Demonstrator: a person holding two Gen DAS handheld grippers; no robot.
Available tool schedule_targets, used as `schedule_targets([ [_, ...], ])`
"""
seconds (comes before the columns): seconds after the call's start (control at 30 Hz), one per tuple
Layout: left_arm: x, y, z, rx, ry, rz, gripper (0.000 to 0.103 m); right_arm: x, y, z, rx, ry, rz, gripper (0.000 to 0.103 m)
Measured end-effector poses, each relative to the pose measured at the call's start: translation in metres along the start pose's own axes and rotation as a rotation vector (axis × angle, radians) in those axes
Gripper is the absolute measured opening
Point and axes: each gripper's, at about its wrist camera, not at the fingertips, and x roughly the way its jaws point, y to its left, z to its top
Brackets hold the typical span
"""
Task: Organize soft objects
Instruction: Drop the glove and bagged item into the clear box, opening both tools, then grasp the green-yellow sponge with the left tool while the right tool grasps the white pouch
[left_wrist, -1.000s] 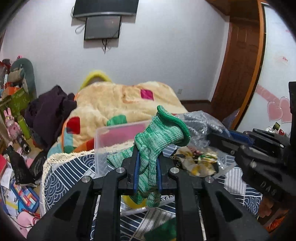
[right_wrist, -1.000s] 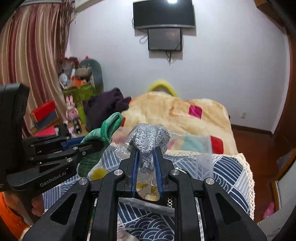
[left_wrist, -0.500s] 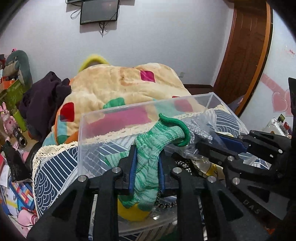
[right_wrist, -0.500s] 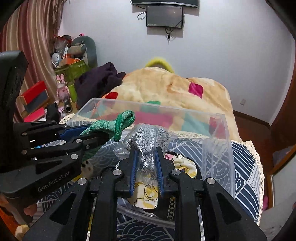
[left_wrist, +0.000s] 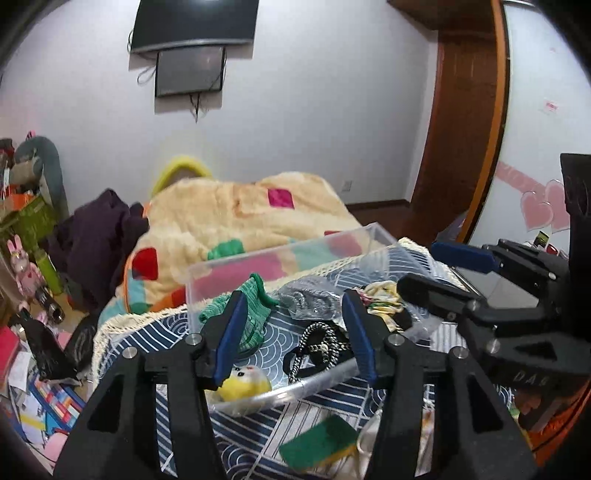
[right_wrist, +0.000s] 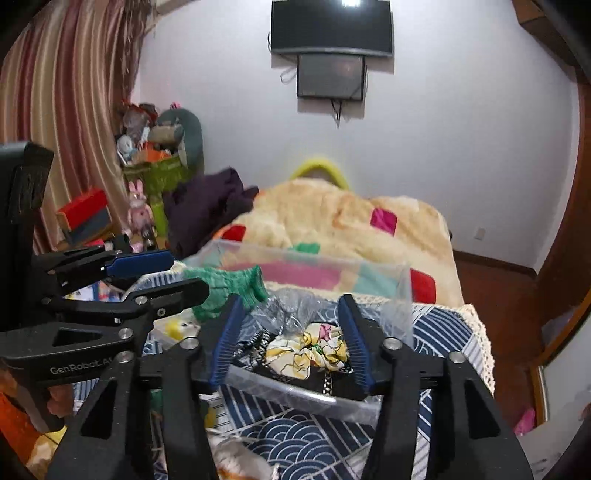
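Note:
A clear plastic bin (left_wrist: 288, 254) (right_wrist: 402, 291) stands on the blue patterned cloth. In it lie a green knit sock (left_wrist: 251, 310) (right_wrist: 225, 284), a grey item in a clear bag (left_wrist: 310, 299) (right_wrist: 291, 306), a floral scrunchie (right_wrist: 314, 350) (left_wrist: 380, 291), a black-and-white cord (left_wrist: 317, 343) and a yellow plush (left_wrist: 243, 380). My left gripper (left_wrist: 295, 328) is open and empty just before the bin. My right gripper (right_wrist: 291, 336) is open and empty over the bin's near edge.
A green-and-yellow sponge (left_wrist: 317, 439) lies on the cloth before the bin. Behind the bin is a bed with a cream patchwork blanket (left_wrist: 236, 218) and dark clothes (left_wrist: 96, 236). Toys and boxes (right_wrist: 147, 173) crowd the left. A wooden door (left_wrist: 458, 129) is at right.
Both grippers have opened and let go: the green sock and the bagged grey item now lie in the bin. Both grippers have drawn back and lifted slightly.

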Motion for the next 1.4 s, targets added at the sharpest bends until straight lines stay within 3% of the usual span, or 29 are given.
schedule_targets([
  [0.1, -0.021, -0.005, -0.005, 0.014, -0.031, 0.0, 0.063, -0.013, 0.0, -0.002, 0.004, -0.025, 0.016, 0.054],
  [0.17, -0.033, -0.007, -0.012, 0.016, -0.048, 0.007, 0.068, -0.02, 0.001, -0.007, 0.008, -0.042, 0.015, 0.07],
  [0.27, -0.043, -0.01, -0.025, 0.016, -0.052, 0.001, 0.072, -0.028, 0.002, -0.019, 0.005, -0.058, 0.002, 0.081],
  [0.37, -0.045, -0.009, -0.041, 0.005, -0.021, -0.022, 0.072, -0.025, 0.007, -0.036, -0.009, -0.009, 0.028, 0.083],
  [0.67, -0.022, -0.001, -0.099, -0.034, 0.13, 0.004, 0.072, 0.009, 0.021, -0.094, -0.013, 0.171, 0.074, 0.087],
  [0.83, -0.003, 0.004, -0.126, -0.074, 0.209, 0.005, 0.072, 0.028, 0.026, -0.107, 0.025, 0.237, 0.132, 0.087],
  [0.93, 0.005, 0.006, -0.131, -0.097, 0.229, -0.001, 0.072, 0.034, 0.031, -0.114, 0.012, 0.26, 0.148, 0.082],
  [1.07, 0.016, 0.003, -0.128, -0.112, 0.233, -0.024, 0.072, 0.03, 0.032, -0.12, 0.019, 0.266, 0.17, 0.052],
  [1.17, 0.024, -0.003, -0.124, -0.107, 0.226, -0.039, 0.069, 0.023, 0.026, -0.124, 0.041, 0.256, 0.181, 0.035],
  [1.27, 0.033, -0.006, -0.121, -0.123, 0.236, -0.083, 0.052, 0.013, 0.019, -0.126, 0.061, 0.235, 0.176, 0.025],
  [1.4, 0.031, -0.007, -0.119, -0.133, 0.215, -0.087, 0.046, -0.004, 0.007, -0.123, 0.078, 0.192, 0.133, 0.024],
])
